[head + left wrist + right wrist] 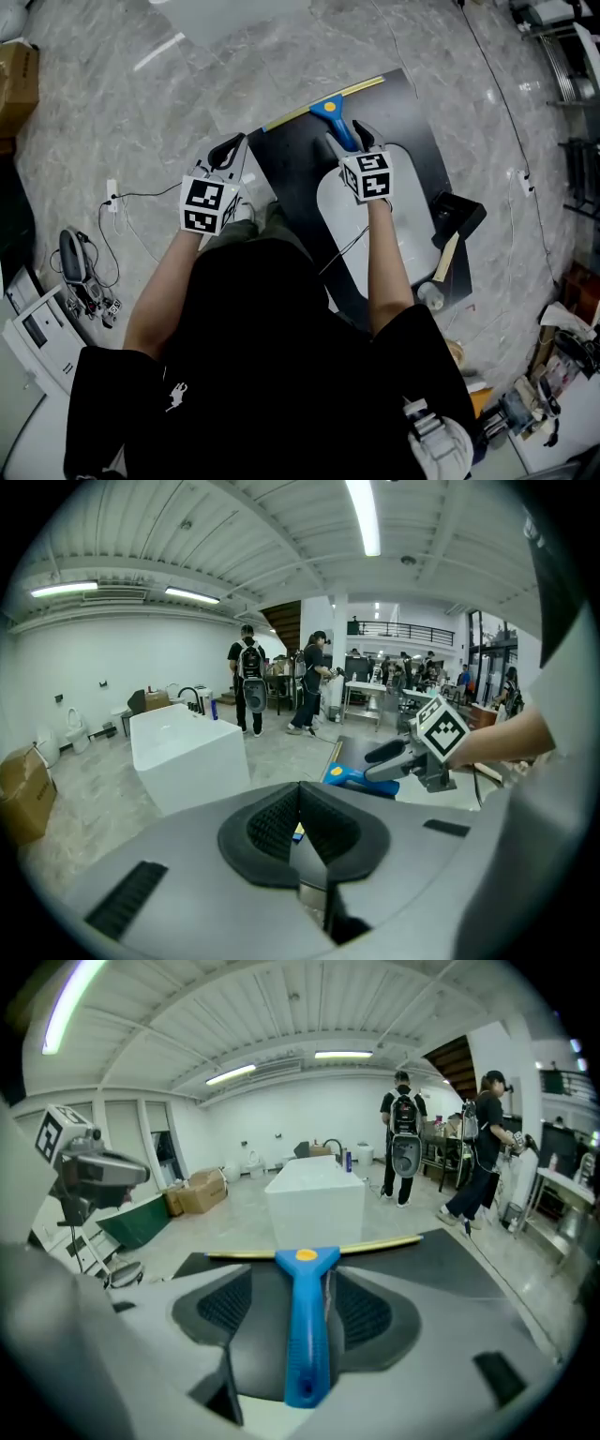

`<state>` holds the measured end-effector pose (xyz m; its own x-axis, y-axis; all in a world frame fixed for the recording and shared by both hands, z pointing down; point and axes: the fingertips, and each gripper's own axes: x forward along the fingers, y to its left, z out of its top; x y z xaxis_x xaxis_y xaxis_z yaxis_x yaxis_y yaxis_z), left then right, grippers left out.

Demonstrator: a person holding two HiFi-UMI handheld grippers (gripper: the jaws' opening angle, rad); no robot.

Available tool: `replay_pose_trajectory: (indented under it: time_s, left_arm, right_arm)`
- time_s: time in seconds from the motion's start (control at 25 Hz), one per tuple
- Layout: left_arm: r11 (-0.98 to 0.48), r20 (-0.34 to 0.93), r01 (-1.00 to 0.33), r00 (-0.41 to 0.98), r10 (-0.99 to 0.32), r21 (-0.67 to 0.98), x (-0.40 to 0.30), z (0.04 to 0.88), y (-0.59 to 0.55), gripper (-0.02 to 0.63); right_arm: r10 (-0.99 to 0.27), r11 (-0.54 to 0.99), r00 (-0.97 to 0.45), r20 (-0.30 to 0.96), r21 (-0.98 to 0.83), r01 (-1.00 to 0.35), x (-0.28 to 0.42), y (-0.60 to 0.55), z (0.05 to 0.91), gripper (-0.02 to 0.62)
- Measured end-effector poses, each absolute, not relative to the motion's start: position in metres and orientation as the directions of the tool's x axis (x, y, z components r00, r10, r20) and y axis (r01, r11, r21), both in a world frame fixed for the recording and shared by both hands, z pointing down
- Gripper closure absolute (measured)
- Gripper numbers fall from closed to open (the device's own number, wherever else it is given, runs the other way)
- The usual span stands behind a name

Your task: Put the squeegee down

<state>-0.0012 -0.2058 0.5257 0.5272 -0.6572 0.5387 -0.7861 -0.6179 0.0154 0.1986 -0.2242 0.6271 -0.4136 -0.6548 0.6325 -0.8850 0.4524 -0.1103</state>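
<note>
The squeegee [330, 106] has a blue handle and a long yellow blade and lies on a black mat [412, 122] on the marble floor. My right gripper [348, 137] stands just over the handle with its jaws open. In the right gripper view the blue squeegee [306, 1335] runs between the pads [223, 1309], with a gap on the left side. My left gripper [228, 150] hovers left of the mat with its jaws shut and nothing between them. From the left gripper view the squeegee [349, 777] shows under the right gripper.
A white oval panel [412, 234] lies on the mat below my right arm. A black block [457, 214] sits at the mat's right edge. A white box [314, 1194] stands beyond the blade. People stand further back. A cable [141, 197] and gear lie at left.
</note>
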Motion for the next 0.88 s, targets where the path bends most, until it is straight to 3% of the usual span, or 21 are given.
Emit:
replay_pose_trajectory:
  time_s: [0.24, 0.56, 0.88]
  left_arm:
    - [-0.674, 0.491, -0.737, 0.572, -0.657, -0.043, -0.007, 0.501, -0.202, 0.603]
    - [-0.731, 0.367, -0.682, 0.682, -0.633, 0.007, -0.032, 0.449, -0.190, 0.603]
    - [-0.811, 0.252, -0.585, 0.787, -0.564, 0.014, -0.057, 0.405, -0.170, 0.603]
  right_arm:
    - [-0.764, 0.350, -0.393, 0.512, -0.183, -0.919, 0.200, -0.205, 0.570, 0.351]
    - [-0.894, 0.148, -0.218, 0.392, -0.201, -0.968, 0.194, -0.143, 0.495, 0.586]
    - [-0.958, 0.042, -0.078, 0.276, -0.135, -0.990, 0.166, -0.070, 0.411, 0.594]
